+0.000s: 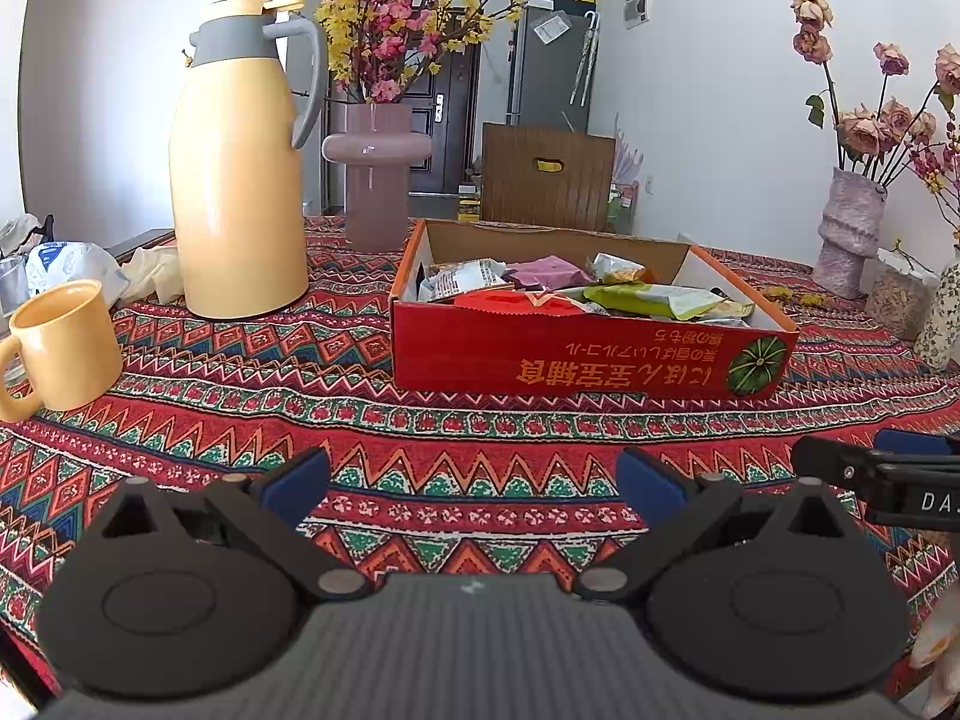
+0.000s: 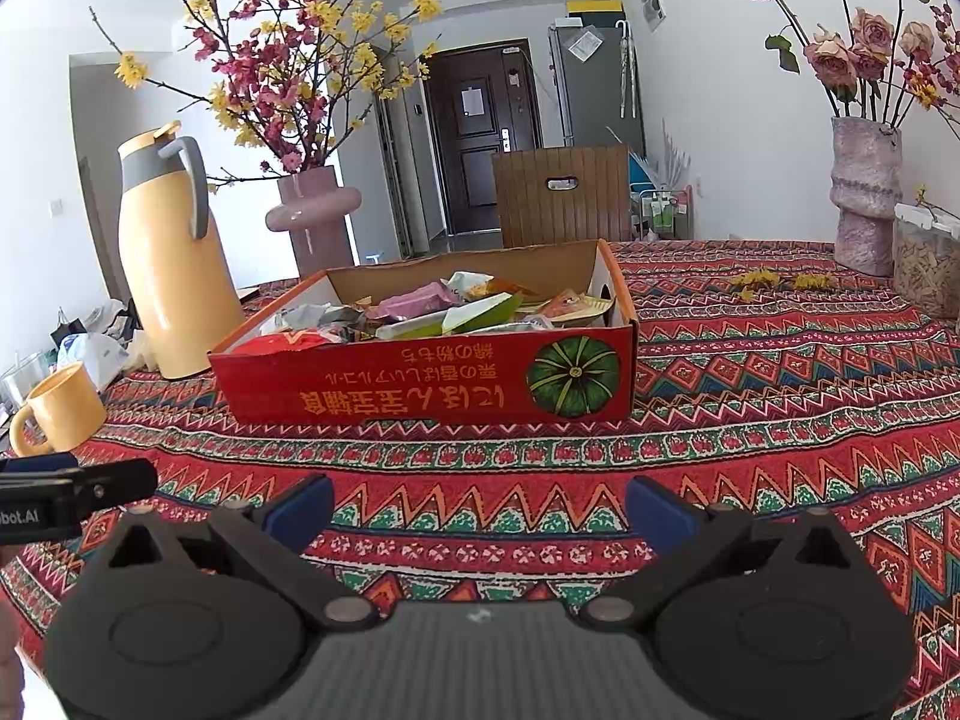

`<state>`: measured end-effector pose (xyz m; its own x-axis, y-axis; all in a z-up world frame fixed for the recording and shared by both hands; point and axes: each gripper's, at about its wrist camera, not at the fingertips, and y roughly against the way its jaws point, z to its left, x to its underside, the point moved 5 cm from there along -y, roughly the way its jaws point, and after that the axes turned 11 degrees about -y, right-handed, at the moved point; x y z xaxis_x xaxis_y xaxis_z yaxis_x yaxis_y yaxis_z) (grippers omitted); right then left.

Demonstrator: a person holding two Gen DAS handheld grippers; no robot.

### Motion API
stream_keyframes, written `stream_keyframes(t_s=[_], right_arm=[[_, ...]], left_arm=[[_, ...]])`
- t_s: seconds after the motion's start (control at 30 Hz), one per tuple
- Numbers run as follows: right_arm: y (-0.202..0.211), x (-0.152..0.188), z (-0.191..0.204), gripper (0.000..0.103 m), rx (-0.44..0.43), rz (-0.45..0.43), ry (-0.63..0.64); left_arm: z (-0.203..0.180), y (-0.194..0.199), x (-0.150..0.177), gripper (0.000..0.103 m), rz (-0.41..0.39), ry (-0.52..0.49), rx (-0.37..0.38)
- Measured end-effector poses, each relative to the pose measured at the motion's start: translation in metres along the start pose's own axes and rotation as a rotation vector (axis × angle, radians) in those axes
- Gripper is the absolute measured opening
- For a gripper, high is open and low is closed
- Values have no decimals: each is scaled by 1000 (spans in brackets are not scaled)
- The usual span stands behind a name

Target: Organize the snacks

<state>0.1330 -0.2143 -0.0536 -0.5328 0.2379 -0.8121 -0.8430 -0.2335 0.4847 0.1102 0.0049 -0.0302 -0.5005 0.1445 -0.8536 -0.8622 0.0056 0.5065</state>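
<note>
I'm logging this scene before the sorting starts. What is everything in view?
Red cardboard box with pumpkin print: one, table centre, open.
Wrapped snack packets: many, mixed colours, inside the box.
Yellow thermos jug with grey handle: one, left of the box.
Yellow ceramic mug: one, far left.
Pink glass vase of blossom branches: one, behind the box.
Mottled purple vase of dried roses: one, far right.
Patterned red tablecloth: one, covering the table.
Brown wooden chair: one, behind the table.
Left gripper: open, empty.
Right gripper: open, empty.

Black left gripper (image 1: 474,483) and right gripper (image 2: 480,507), blue-padded fingers (image 1: 297,483).
</note>
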Motion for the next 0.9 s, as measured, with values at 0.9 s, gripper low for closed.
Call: stream_keyframes(t_s=[0.9], right_arm=[[0,1,0,103,1,4,0]], left_arm=[[-3,2,-1,103,-11,-7,16]])
